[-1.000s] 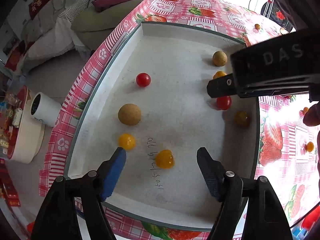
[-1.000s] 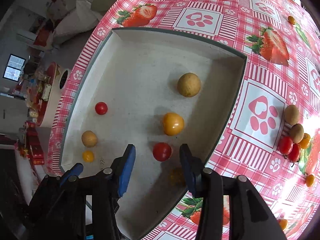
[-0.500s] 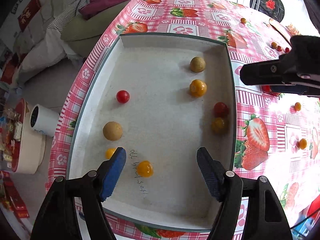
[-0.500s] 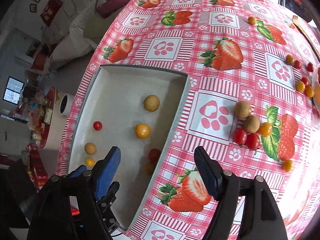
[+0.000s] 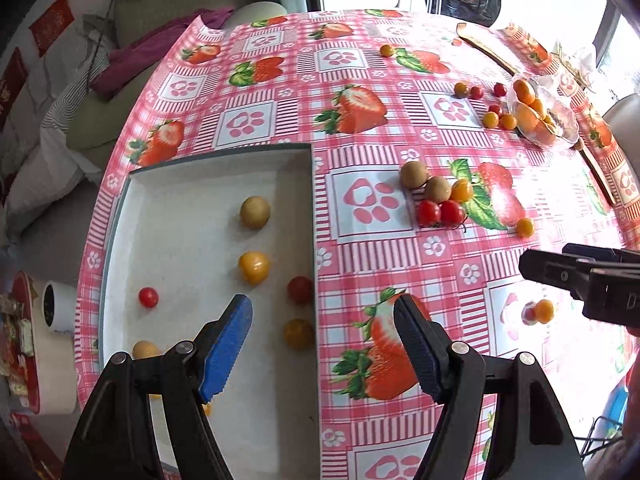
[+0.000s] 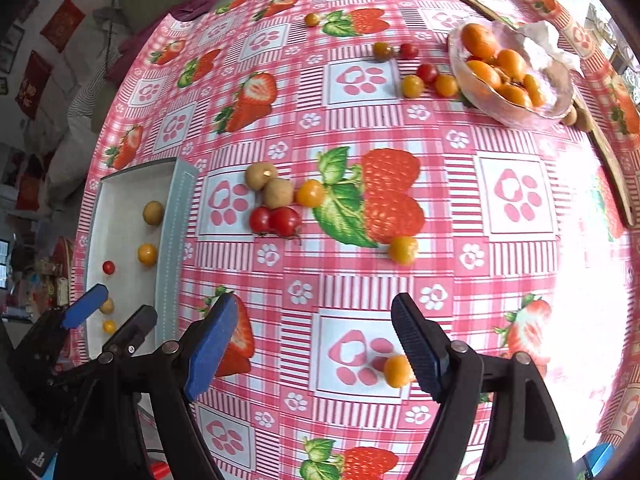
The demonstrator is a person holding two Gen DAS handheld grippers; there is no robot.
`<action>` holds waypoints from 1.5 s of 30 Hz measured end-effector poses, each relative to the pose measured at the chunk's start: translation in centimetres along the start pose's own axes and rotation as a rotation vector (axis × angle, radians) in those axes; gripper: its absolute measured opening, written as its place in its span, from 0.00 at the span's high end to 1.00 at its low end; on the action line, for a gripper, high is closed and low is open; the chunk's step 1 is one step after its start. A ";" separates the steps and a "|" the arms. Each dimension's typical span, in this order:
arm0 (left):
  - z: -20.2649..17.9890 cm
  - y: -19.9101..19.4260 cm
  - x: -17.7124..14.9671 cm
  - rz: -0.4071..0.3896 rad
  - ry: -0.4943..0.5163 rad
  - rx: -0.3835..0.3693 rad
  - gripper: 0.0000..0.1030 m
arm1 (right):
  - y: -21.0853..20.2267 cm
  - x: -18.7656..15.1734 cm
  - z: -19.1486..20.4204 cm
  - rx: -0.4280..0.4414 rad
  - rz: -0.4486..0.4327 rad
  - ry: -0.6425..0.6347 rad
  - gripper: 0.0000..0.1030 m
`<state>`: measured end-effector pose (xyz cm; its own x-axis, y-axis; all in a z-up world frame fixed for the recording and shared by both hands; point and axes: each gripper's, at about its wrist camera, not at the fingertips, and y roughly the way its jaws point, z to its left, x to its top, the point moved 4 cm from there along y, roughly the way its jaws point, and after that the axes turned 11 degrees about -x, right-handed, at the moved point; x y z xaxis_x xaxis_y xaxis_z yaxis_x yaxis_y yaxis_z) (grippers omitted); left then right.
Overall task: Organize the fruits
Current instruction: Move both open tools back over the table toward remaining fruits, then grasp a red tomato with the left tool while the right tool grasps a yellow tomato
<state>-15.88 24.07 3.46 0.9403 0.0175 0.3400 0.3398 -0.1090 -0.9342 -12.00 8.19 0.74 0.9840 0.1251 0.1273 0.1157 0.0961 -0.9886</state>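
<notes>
A white tray holds several small fruits: a brown longan, a yellow tomato, red tomatoes. My left gripper is open and empty over the tray's right rim. My right gripper is open and empty above the tablecloth, with a yellow tomato by its right finger. A cluster of two longans, two red tomatoes and an orange tomato lies right of the tray. The right gripper shows in the left wrist view.
A glass bowl of oranges stands at the far right with loose tomatoes beside it. Another yellow tomato lies mid-table. A wooden strip runs along the right. A sofa is beyond the table's left edge.
Both grippers have pulled back and swung right, away from the tray. The right gripper now hangs over the open tablecloth near a yellow tomato. Both stayed open.
</notes>
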 end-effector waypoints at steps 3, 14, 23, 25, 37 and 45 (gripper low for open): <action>-1.4 1.0 1.2 0.009 0.017 -0.028 0.28 | 0.4 -1.0 -2.5 -0.026 0.021 0.041 0.21; -4.4 6.0 3.3 0.046 0.083 0.011 0.28 | 1.4 -4.4 -6.8 -0.067 0.065 0.100 0.21; -5.2 7.9 4.1 0.023 0.115 0.011 0.28 | 2.4 -6.2 -5.3 -0.075 0.068 0.039 0.21; -5.5 8.4 4.5 0.022 0.125 0.005 0.36 | 2.7 -6.3 -4.9 -0.080 0.067 0.028 0.21; -7.4 9.1 5.6 0.006 0.148 -0.077 0.66 | 3.2 -4.7 -3.3 -0.172 0.016 -0.054 0.45; -7.4 8.3 4.7 0.039 0.099 -0.178 0.80 | 3.2 -4.7 -2.7 -0.153 0.024 -0.065 0.75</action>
<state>-8.81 15.87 -1.92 0.9432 -0.0867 0.3207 0.2856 -0.2814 -0.9161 -15.86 5.25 -3.25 0.9764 0.1897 0.1037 0.1166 -0.0582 -0.9915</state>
